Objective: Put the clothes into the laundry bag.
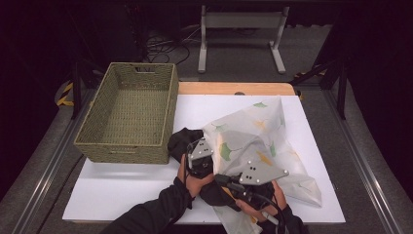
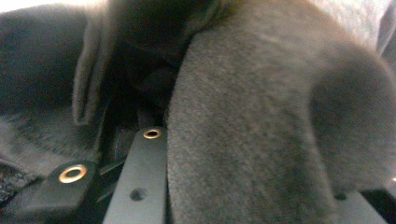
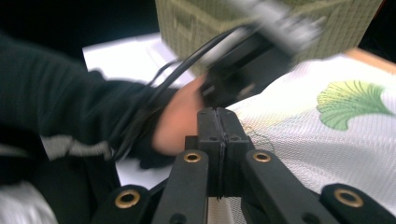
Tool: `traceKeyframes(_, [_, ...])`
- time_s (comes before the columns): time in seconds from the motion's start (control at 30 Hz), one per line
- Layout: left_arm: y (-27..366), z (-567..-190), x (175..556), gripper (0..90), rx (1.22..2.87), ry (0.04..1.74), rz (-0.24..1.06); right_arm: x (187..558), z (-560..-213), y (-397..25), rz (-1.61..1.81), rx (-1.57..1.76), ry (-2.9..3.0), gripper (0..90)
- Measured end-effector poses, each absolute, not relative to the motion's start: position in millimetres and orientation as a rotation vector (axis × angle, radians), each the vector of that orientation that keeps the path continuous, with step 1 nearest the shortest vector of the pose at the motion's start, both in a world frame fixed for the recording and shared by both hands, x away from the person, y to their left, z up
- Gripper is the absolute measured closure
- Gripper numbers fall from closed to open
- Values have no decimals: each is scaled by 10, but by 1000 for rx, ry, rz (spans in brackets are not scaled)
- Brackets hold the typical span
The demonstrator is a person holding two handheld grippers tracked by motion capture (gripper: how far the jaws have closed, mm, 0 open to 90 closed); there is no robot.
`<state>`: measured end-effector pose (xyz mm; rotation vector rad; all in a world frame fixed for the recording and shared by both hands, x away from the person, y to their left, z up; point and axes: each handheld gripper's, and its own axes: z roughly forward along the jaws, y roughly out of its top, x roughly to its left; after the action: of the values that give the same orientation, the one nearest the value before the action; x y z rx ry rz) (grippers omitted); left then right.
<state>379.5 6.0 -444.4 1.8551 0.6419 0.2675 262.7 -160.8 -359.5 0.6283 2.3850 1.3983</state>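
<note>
Looks like stuffing a dark garment (image 1: 187, 139) into a mesh laundry bag (image 1: 253, 136) with leaf print, both on the white surface (image 1: 122, 190) beside a wicker basket (image 1: 129, 112). Right gripper (image 3: 218, 122) pinched tight on the bag's mesh edge — fingers (image 3: 208, 128) pressed flat together. Left gripper (image 1: 198, 155) buried in grey fleece (image 2: 243, 140); can't tell whether those fingers are clamped or loose. Garment just ahead of the left fingers, bag opening toward the right ones — opening itself hidden under the hands.
</note>
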Motion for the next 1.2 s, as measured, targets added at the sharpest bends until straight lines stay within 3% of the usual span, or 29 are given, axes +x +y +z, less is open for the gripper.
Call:
traceKeyframes(0.2, [40, -4476, 3913, 645, 1801, 720, 264, 2566, -3785, -1685, 1304, 646, 2420, 897])
traceKeyframes(0.23, [72, -4460, 3924, 604, 1825, 698, 302, 2567, -3800, -1722, 1298, 659, 2417, 897])
traceKeyframes(0.3, [128, -4434, 3920, 494, 1849, 677, 247, 2557, -3822, -1785, 1270, 673, 2399, 897])
traceKeyframes(0.33, [230, -4402, 3915, 389, 1877, 644, 245, 2550, -3829, -1850, 1261, 694, 2383, 897])
traceKeyframes(0.57, [581, -4251, 3723, 167, 2004, 499, 186, 2553, -3815, -1965, 1276, 735, 2337, 897])
traceKeyframes(0.77, [637, -4332, 3415, 128, 2192, 301, 225, 2577, -3826, -1944, 1273, 738, 2333, 897])
traceKeyframes(1.0, [147, -4555, 3587, 188, 2230, 371, 266, 2636, -3859, -1896, 1257, 734, 2355, 897])
traceKeyframes(1.07, [28, -4572, 3643, 265, 2237, 400, 319, 2663, -3881, -1908, 1252, 748, 2367, 896])
traceKeyframes(1.2, [-82, -4556, 3744, 599, 2221, 432, 423, 2708, -3930, -1954, 1239, 773, 2377, 897])
